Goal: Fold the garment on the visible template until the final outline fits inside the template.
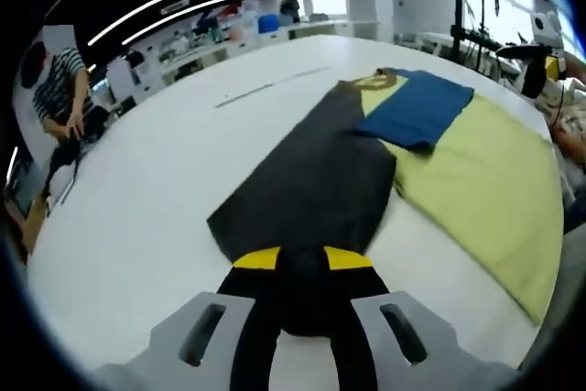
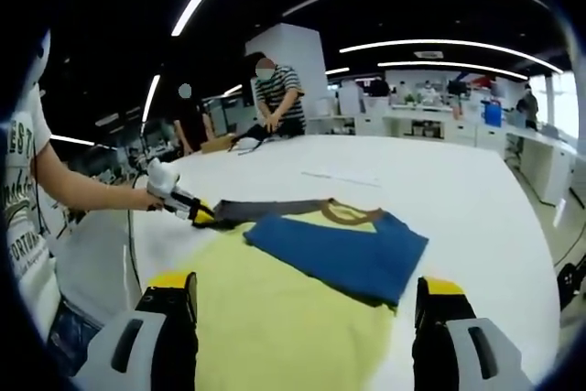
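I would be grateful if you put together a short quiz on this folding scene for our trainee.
1. True or false: the right tool is shut on the blue fold.
2. What does the left tool grip? A) dark grey fabric B) the brown collar C) the table edge
3. Fill in: the blue fold lies on top of the ___ fabric.

Key: 1 false, its jaws stand wide apart. 2 A. 3 yellow.

1. A large open lab or workshop hall with long ceiling light strips (image 2: 430, 45).
2. A broad white counter (image 1: 165, 190) fills the foreground.
3. People (image 2: 275, 98) work at benches (image 2: 430, 125) beyond.
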Demonstrator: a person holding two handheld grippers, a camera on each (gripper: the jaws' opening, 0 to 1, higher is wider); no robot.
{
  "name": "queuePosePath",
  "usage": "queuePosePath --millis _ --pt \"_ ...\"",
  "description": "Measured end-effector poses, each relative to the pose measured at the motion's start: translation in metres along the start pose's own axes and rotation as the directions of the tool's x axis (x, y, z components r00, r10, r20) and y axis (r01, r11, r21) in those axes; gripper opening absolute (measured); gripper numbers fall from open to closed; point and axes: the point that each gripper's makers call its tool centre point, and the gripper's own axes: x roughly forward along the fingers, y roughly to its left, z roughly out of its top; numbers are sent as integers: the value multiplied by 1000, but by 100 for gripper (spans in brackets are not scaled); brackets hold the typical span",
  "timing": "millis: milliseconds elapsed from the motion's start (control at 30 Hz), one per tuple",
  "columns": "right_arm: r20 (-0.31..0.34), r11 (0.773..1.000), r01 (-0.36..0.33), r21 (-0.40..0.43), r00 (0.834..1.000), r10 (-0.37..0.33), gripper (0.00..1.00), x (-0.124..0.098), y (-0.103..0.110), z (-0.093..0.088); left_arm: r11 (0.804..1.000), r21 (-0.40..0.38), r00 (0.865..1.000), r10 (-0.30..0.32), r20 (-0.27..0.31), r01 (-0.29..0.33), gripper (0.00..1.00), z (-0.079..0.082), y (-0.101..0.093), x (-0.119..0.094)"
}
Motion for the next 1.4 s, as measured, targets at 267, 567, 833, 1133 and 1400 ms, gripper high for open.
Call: queuePosePath --millis 267,567,833,1133,1400 --pt "-7 1000 2 -5 1000 -2 98 1 -1 -1 992 -105 994 -82 -77 73 12 -3 -1 4" --pt "-5 1000 9 -6 1000 -9 97 2 -2 -1 993 -58 986 -113 -126 107 2 -3 -11 5" --pt "-6 1000 17 -5 1000 -17 95 1 -3 -3 987 -144 987 -95 -127 77 1 -5 -9 3" --pt "0 1000 10 0 1000 -10 95 2 -1 -3 989 -147 1000 -23 -1 23 0 12 -7 -17" --pt "1 1000 -7 -5 1000 7 95 7 4 -3 976 -198 983 116 144 -86 1 30 14 -48"
